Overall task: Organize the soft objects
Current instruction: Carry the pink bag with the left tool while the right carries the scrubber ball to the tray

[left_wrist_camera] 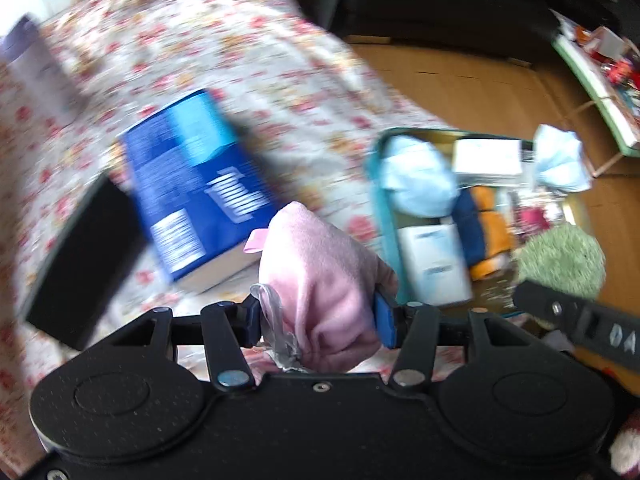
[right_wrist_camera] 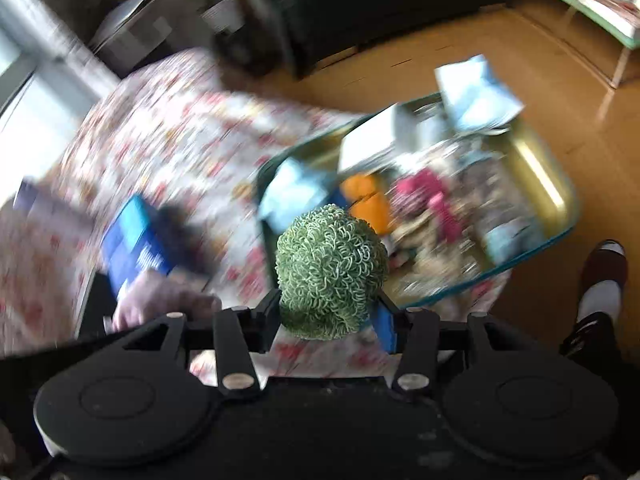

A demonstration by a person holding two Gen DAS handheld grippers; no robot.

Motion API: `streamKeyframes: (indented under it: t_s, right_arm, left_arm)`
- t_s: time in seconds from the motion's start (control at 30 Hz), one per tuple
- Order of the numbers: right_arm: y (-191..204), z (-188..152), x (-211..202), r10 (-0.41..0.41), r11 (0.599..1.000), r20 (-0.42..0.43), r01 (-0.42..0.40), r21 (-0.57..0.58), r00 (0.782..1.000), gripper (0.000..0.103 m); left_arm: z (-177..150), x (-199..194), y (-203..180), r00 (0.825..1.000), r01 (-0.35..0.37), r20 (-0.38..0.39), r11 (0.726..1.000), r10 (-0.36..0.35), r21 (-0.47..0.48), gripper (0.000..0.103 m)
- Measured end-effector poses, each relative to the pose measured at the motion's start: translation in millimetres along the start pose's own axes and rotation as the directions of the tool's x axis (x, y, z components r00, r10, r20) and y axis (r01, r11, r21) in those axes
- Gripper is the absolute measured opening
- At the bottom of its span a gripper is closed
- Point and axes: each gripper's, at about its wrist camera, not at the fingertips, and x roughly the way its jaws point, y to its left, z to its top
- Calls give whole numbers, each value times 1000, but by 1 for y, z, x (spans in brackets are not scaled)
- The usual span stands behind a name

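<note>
The left hand-held gripper (left_wrist_camera: 320, 320) is clamping a pink cloth (left_wrist_camera: 324, 280) between its blue-padded fingers (left_wrist_camera: 385, 322), a bit of clear plastic (left_wrist_camera: 276, 320) hanging at its left side. It is hovering over the floral-covered desk (left_wrist_camera: 200, 40), with a blue box (left_wrist_camera: 196, 184) lying on the cover just beyond the cloth and a black box (left_wrist_camera: 84, 256) beside that. The right hand-held gripper (right_wrist_camera: 328, 320) is gripping a green curly ball (right_wrist_camera: 330, 272) between its fingers. The ball is sitting just in front of a teal tray (right_wrist_camera: 560, 184) at the desk's edge, which is crowded with face masks (right_wrist_camera: 476, 92), white cartons (right_wrist_camera: 376, 140) and an orange item (right_wrist_camera: 368, 200). Both views are blurred. A foot (right_wrist_camera: 602, 280) is standing on the brown floor (right_wrist_camera: 480, 52).
</note>
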Motion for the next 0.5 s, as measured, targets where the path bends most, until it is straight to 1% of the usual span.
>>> streamKeyframes:
  t_s: [0.13, 0.3, 0.37, 0.5]
  right_arm:
    - [-15, 25, -1, -70, 997, 42, 69, 21, 997, 47]
    - [-22, 42, -2, -166, 986, 86, 167, -5, 982, 47]
    - [-27, 44, -4, -173, 985, 93, 174, 4, 981, 47]
    - [-43, 53, -5, -156, 987, 80, 153, 37, 985, 47]
  left_arm:
    - [12, 9, -28, 999, 40, -8, 999, -40, 29, 51]
    - [23, 19, -53, 997, 78, -27, 996, -77, 31, 51]
    - [28, 22, -60, 996, 83, -31, 996, -82, 34, 51]
    - [33, 26, -76, 994, 103, -42, 994, -102, 37, 51]
